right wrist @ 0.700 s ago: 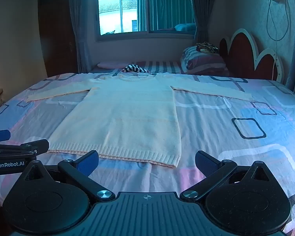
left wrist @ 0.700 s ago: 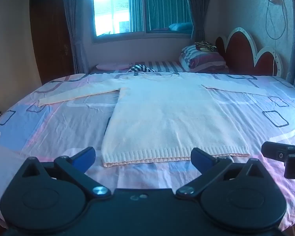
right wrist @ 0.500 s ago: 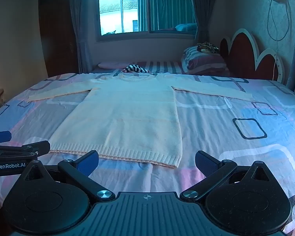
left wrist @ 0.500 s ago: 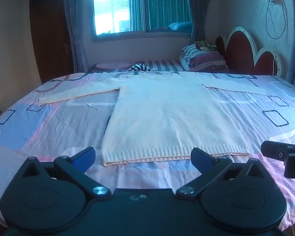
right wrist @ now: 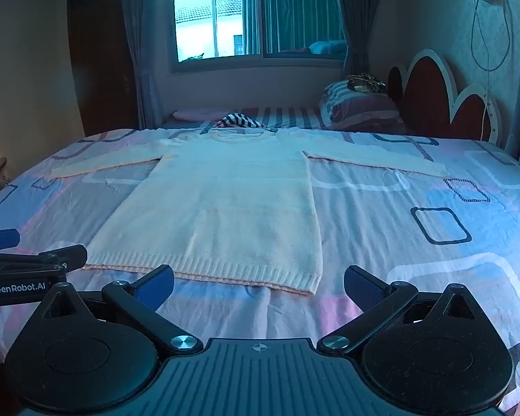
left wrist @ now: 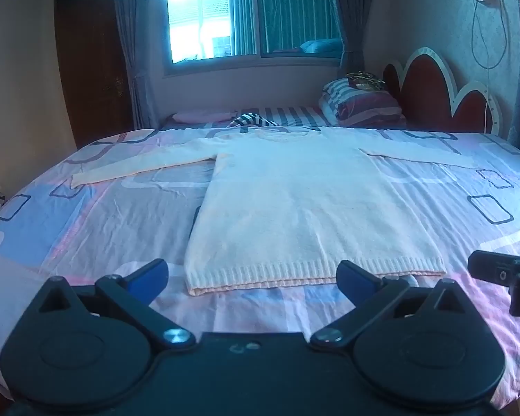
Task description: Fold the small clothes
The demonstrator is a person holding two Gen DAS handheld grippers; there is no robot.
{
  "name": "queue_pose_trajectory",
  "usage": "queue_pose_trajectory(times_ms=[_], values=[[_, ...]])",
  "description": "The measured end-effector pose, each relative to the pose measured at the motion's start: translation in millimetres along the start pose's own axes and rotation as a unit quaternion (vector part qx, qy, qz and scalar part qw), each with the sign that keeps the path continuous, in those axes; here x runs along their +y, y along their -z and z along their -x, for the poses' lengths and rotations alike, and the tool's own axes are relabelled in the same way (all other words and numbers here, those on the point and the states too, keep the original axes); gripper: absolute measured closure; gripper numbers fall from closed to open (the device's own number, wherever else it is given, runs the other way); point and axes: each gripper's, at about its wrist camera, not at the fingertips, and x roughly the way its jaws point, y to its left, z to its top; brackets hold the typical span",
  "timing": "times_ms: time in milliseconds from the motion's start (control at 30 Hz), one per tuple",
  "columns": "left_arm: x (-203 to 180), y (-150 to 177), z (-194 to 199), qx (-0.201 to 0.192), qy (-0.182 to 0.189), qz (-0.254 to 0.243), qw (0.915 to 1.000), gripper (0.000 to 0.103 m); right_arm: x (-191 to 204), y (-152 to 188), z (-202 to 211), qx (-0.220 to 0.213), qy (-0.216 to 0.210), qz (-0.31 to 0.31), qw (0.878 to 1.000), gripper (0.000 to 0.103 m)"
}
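text: "GenRobot.AI" | on: left claw [right wrist: 34, 263] (white print, dark side label) | other text: none legible

Your sweater [left wrist: 305, 208] lies flat on the bed [left wrist: 104, 222], hem near, collar far, sleeves spread left and right. Your left tongs [left wrist: 251, 274] and right tongs [right wrist: 258, 282] hover near the hem. Pillows [left wrist: 362, 105] sit far right, before the headboard [left wrist: 433, 90].
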Motion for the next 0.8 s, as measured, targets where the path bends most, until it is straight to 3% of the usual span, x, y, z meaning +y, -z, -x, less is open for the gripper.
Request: queue_pose_trajectory(times_ms=[800], values=[[-1.2,0.6,1.9,-0.002,0.001,-0.002,1.0,0.0,0.5,-3.0,3.9,-0.001,-0.002,0.002,1.0,0.0]])
